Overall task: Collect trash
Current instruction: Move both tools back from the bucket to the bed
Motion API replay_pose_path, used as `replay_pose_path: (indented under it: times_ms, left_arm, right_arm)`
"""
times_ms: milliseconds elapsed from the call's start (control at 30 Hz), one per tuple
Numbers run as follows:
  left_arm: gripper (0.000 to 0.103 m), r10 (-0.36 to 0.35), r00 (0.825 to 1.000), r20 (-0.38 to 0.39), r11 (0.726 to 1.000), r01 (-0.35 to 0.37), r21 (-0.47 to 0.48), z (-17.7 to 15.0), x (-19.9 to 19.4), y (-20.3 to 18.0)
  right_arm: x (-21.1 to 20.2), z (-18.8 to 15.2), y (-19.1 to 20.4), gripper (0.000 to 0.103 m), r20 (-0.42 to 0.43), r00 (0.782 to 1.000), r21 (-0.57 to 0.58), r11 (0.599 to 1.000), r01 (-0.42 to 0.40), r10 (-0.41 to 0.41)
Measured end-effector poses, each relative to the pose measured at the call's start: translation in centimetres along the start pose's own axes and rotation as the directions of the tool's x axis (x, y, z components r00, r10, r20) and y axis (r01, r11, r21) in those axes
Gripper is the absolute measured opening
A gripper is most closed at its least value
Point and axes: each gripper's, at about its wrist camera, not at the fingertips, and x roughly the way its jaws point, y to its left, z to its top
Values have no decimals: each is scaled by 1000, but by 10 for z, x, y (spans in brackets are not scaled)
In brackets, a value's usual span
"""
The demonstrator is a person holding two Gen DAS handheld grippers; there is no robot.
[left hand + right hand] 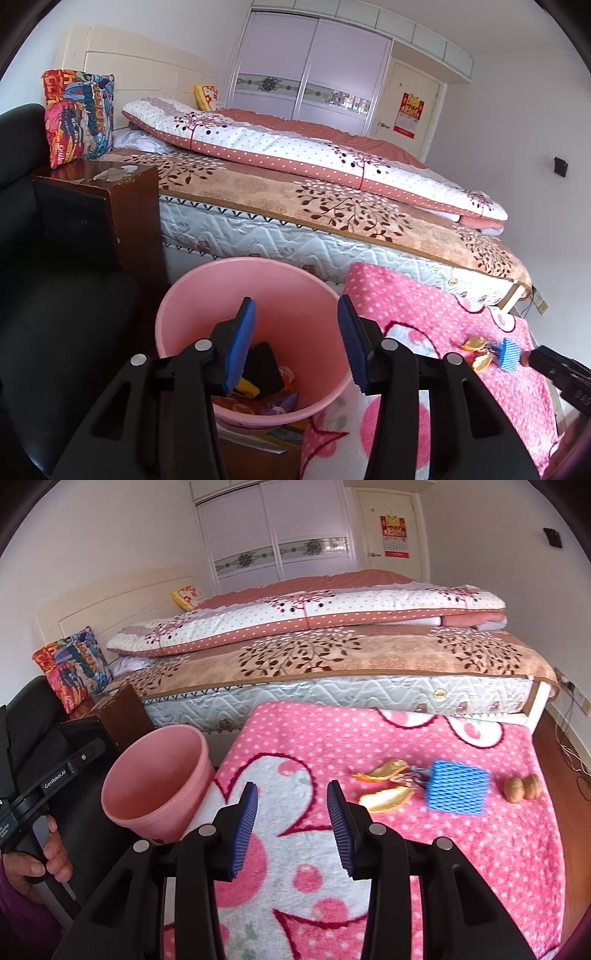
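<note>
Left tongs (pixel 297 341) gape empty over the pink bin (pixel 255 332), right tongs (pixel 291 823) likewise open and empty; next, I judge, grip the orange peel (pixel 386 799) at right-centre of the table (pixel 480 867).

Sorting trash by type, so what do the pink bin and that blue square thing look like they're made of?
Pink bin: apparently plastic, with smooth, matte, thin, evenly coloured walls. Blue square thing: likely foam netting, shown by its open diamond mesh and soft edges; could be another soft plastic.

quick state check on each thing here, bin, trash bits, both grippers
pink bin: upright, trash already inside
orange peels: loose on pink blanket
blue foam net: lying beside the peels
two walnuts: on blanket, side by side
left gripper: open, over bin, empty
right gripper: open, empty
</note>
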Motion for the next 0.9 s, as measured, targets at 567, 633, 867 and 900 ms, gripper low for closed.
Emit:
replay_pose_path:
  times_ms: [567, 633, 867, 900]
  left_arm:
    - [37, -179, 982, -56, 977, 184, 111, -4, 21, -70]
    - [37, -215, 973, -81, 964, 225, 144, -7, 27, -88]
    - [37, -319, 922, -219, 899, 367, 239, -30, 51, -154]
    - [37, -334, 910, -247, 884, 393, 254, -35, 56, -166]
  right_arm:
    - [-8, -31, -121, 52, -46, 981, 265, 944, 196, -191]
    - [-7, -35, -133, 52, -55, 979, 288, 936, 202, -194]
    - [5, -45, -167, 53, -85, 981, 359, 913, 194, -175]
    - [6, -46, -169, 53, -84, 981, 363, 912, 191, -172]
